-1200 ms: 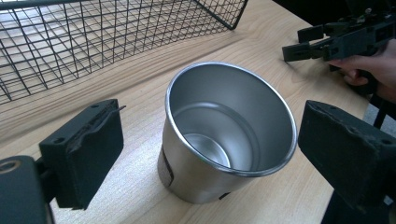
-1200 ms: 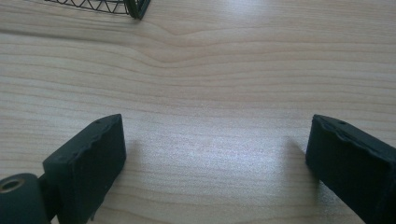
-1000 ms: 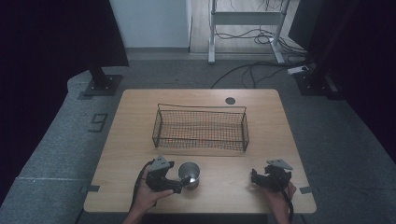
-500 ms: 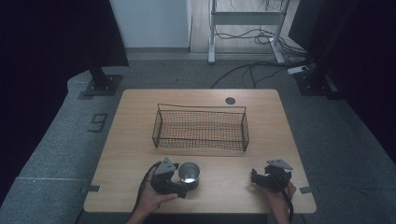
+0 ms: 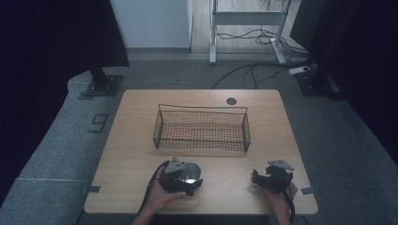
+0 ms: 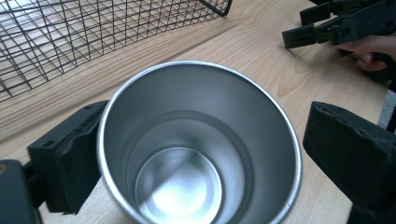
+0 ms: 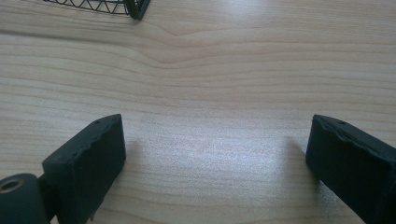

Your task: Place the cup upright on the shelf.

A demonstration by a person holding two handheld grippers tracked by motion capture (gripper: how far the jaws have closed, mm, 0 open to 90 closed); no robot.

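A steel cup (image 5: 190,172) stands upright and empty on the wooden table (image 5: 136,150), near its front edge, left of centre. My left gripper (image 5: 189,181) is open with its jaws on either side of the cup (image 6: 196,154); the left jaw touches the wall and the right jaw sits just off the rim. My right gripper (image 5: 256,178) rests low over the table at the front right, open, with bare wood between its jaws (image 7: 215,158). The left gripper view also catches the right gripper (image 6: 336,28) farther off.
A black wire basket (image 5: 202,140) stands empty across the middle of the table, behind both grippers; one corner (image 7: 135,7) reaches the top of the right gripper view. Cables trail from both grippers toward the front edge.
My left gripper has slid right, bringing its jaws around the steel cup. The right gripper has stayed in place.
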